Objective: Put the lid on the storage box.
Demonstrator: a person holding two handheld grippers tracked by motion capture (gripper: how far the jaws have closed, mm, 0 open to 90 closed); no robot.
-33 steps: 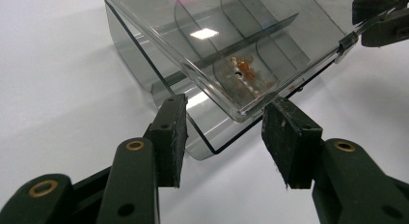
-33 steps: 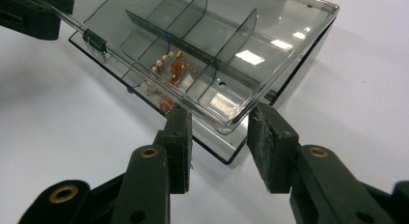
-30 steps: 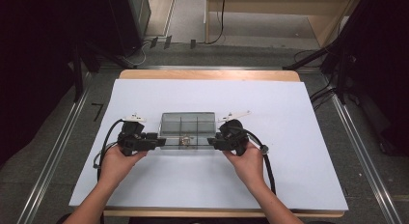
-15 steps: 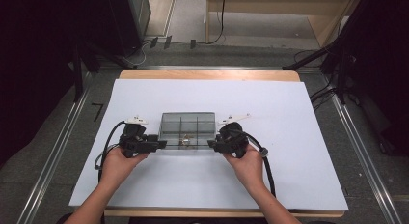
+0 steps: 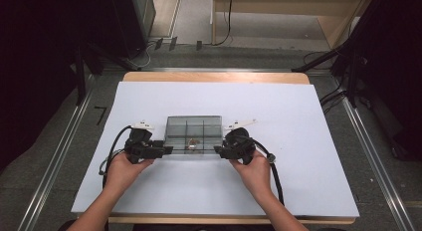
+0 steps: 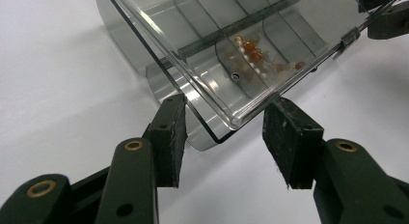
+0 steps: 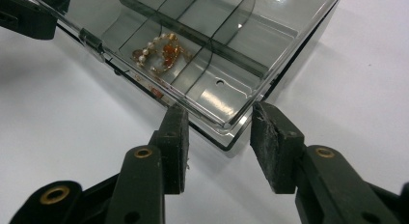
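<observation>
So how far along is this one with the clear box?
Done, it seems: the bead bracelet lies in a near compartment of the clear box, and the lid lies flat over it. In hand: left gripper and right gripper each straddle a near corner, jaws open, not pinching. Left: whether the front clip has caught I cannot tell; probably just backing off.

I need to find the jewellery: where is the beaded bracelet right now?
The beaded bracelet lies inside the clear compartment box, in a near-row middle compartment in the high view, between the left gripper and the right gripper.
</observation>
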